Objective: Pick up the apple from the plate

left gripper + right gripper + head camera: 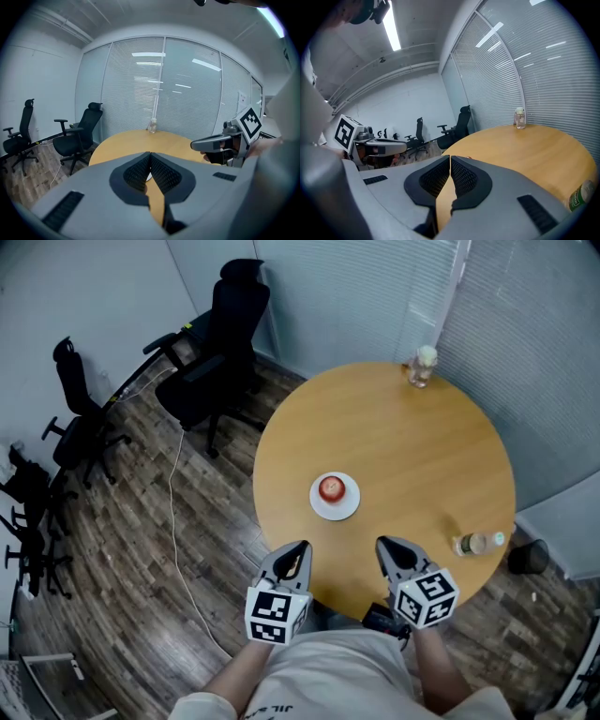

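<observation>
A red apple (330, 487) sits on a small white plate (336, 510) near the front of the round wooden table (412, 446). Both grippers hover at the table's near edge, short of the plate. My left gripper (298, 547) is below and left of the plate, my right gripper (385, 545) below and right. Each is shut with nothing between its pads. In the left gripper view the closed jaws (150, 154) hide most of the plate, and the right gripper (194, 145) shows at the right. In the right gripper view the jaws (450, 158) meet over the tabletop.
A glass jar (422, 366) stands at the table's far edge. A plastic bottle (478, 543) lies near the right edge. Black office chairs (220, 343) stand on the wood floor to the left, with a cable (176, 521) running past. Blinds line the far wall.
</observation>
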